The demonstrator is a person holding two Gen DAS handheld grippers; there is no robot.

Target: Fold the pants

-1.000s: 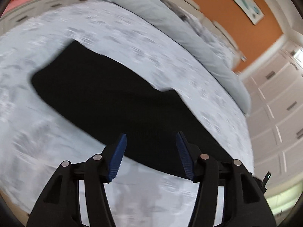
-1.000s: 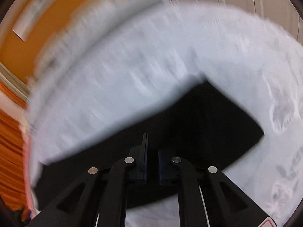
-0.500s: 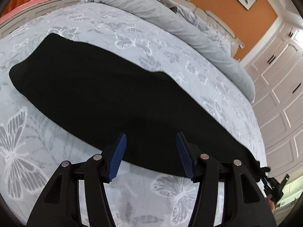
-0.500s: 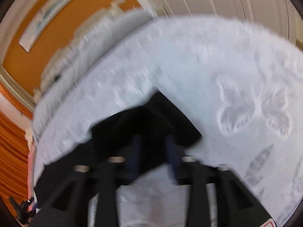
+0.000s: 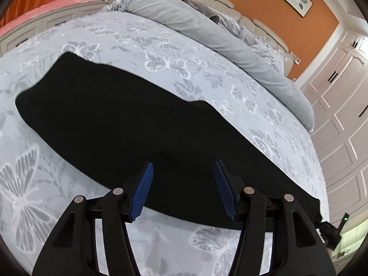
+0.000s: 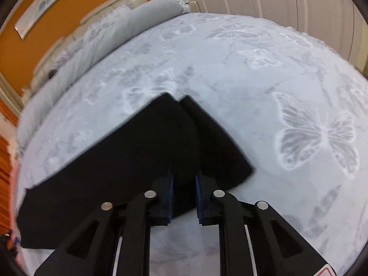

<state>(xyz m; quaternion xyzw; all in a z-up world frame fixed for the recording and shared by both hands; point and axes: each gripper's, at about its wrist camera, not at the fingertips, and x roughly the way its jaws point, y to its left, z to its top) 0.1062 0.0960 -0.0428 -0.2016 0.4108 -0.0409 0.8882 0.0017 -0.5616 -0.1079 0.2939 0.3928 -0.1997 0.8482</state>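
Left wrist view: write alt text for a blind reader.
Black pants lie flat in a long strip across a butterfly-print bed. The left tool hovers open over their near edge, holding nothing. A grey duvet is bunched by the headboard.

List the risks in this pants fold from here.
1. The right tongs stand slightly parted over the pants end. Whether they hold cloth is unclear, so a lift may come up empty.
2. That end shows two offset corners. The layers are misaligned, and the next fold would likely lock that in.
3. The left tongs are open above the long edge. A one-sided pull could drag the pants across the bedspread.
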